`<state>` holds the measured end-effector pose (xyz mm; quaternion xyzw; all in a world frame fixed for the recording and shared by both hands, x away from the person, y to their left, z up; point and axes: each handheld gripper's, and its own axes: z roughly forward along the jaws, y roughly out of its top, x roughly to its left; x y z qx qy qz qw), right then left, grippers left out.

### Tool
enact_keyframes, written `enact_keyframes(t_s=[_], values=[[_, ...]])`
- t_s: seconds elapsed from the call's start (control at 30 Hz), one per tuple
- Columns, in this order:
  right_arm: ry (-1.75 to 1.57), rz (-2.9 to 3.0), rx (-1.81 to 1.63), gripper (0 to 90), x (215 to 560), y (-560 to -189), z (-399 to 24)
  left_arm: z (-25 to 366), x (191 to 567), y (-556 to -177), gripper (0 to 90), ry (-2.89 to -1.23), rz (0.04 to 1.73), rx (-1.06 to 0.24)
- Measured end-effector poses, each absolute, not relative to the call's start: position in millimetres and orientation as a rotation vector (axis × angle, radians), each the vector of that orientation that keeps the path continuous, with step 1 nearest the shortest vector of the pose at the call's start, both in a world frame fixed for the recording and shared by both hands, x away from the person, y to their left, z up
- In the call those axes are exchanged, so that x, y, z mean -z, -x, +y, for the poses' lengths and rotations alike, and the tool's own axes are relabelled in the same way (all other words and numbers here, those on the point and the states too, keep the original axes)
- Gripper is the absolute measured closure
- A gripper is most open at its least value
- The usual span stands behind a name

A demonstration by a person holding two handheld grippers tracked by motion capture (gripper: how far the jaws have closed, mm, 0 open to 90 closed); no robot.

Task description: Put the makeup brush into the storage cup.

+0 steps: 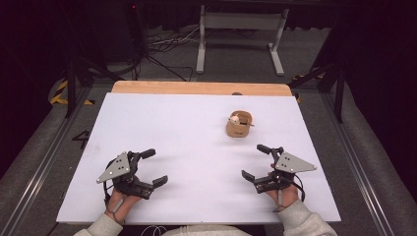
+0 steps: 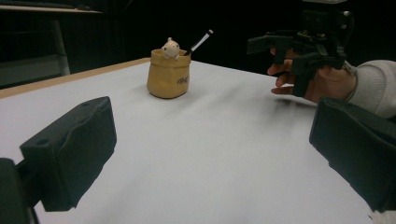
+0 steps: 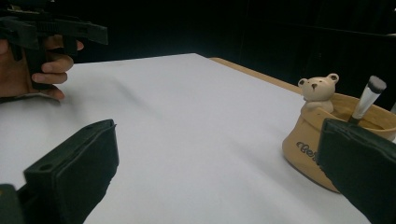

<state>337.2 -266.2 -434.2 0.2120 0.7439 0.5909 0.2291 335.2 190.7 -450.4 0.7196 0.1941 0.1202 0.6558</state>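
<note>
A tan sack-shaped pot (image 1: 239,125) (image 2: 168,78) (image 3: 312,148) with a small bear figure (image 3: 319,91) on its rim stands right of the table's middle. A black pen (image 2: 200,42) (image 3: 366,101) leans inside it. My left gripper (image 1: 153,167) rests open near the front left, held by a hand, with nothing between its jaws. My right gripper (image 1: 255,161) rests open near the front right, a little in front of the pot. In the left gripper view the right gripper (image 2: 299,51) faces me; the right gripper view shows the left gripper (image 3: 46,28) at the upper left.
The white tabletop (image 1: 187,142) has a wooden strip (image 1: 196,88) along its far edge. Behind the table are a metal stand (image 1: 241,34), cables on the floor and dark surroundings. Rails run along both sides of the table.
</note>
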Motion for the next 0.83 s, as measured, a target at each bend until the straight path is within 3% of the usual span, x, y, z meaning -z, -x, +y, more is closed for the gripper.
enact_keyframes(t_s=[0.83], values=[[-0.626, 2.067, -1.618, 0.0, 442.6, -338.8, -262.2, 187.5, 456.1, -337.9, 0.3, -1.665, 0.455, -0.277]])
